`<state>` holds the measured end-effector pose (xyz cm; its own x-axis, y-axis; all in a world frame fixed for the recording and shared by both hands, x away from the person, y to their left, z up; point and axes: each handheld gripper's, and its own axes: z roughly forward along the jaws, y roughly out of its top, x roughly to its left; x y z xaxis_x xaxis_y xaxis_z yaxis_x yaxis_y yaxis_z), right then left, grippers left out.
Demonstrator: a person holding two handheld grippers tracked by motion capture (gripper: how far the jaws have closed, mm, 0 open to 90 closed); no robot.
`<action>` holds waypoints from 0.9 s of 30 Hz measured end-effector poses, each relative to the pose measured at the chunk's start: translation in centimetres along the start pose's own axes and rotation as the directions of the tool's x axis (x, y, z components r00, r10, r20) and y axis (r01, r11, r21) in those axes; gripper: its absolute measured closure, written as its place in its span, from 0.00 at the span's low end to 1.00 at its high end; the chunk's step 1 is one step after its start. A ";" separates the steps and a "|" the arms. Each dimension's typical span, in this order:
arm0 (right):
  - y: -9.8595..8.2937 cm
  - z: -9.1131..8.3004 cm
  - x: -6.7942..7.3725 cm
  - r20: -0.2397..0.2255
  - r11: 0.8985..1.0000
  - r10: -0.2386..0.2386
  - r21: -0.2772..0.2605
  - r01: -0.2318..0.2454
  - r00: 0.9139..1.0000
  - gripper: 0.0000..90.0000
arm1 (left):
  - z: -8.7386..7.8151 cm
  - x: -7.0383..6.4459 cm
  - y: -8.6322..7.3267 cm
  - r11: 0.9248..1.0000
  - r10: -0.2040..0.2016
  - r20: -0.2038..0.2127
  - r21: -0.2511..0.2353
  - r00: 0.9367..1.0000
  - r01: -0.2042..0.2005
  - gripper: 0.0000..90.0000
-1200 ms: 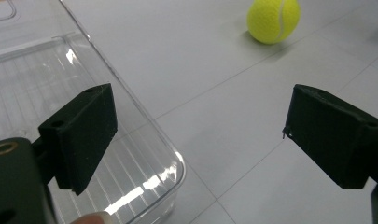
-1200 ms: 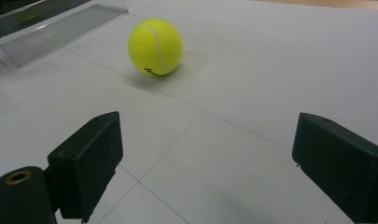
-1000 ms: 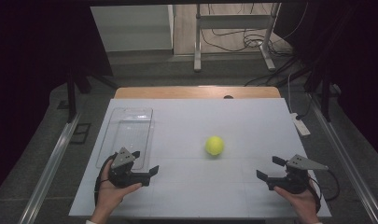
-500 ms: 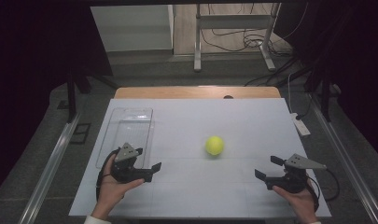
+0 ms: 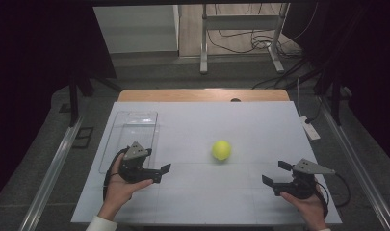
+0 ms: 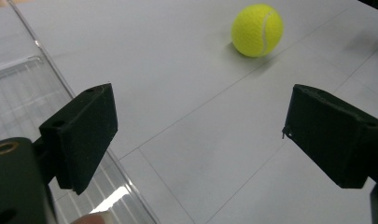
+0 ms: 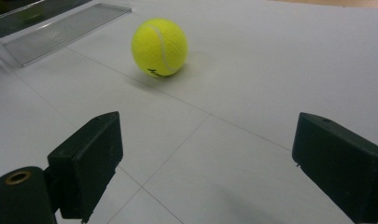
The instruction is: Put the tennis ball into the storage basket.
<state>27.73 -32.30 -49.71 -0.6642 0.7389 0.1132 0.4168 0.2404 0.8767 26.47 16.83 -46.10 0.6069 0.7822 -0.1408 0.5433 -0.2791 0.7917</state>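
A yellow tennis ball (image 5: 221,149) rests near the middle of the white table (image 5: 240,120). It appears far ahead in the left gripper view (image 6: 257,30) and in the right gripper view (image 7: 159,46). My left gripper (image 5: 161,173) is held at the front left, open, its jaws wide apart and pointing right toward the ball, with nothing between them (image 6: 200,140). At the front right my right gripper (image 5: 275,172) is open too, jaws empty (image 7: 205,154) and pointing left toward the ball.
A clear plastic tray (image 5: 132,132) lies flat on the table's left side, just behind the left gripper, its edge (image 6: 18,88) beside the left jaw. A small white device (image 5: 310,129) lies at the table's right edge. A cable trails from the right gripper.
The left gripper has shifted a little to the right and forward, toward the ball. The right gripper and the ball have stayed where they were.
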 end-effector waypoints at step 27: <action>-0.1 0.1 0.0 0.003 1.000 -0.008 0.010 0.008 1.000 0.10 | 3.0 -1.5 3.4 0.998 0.059 0.038 0.023 0.998 -0.060 0.11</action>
<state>27.70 -32.28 -49.86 -0.6656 0.7389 0.1049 0.4175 0.2521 0.8730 29.11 13.08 -45.00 0.6593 0.7428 -0.1163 0.5195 -0.3383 0.7846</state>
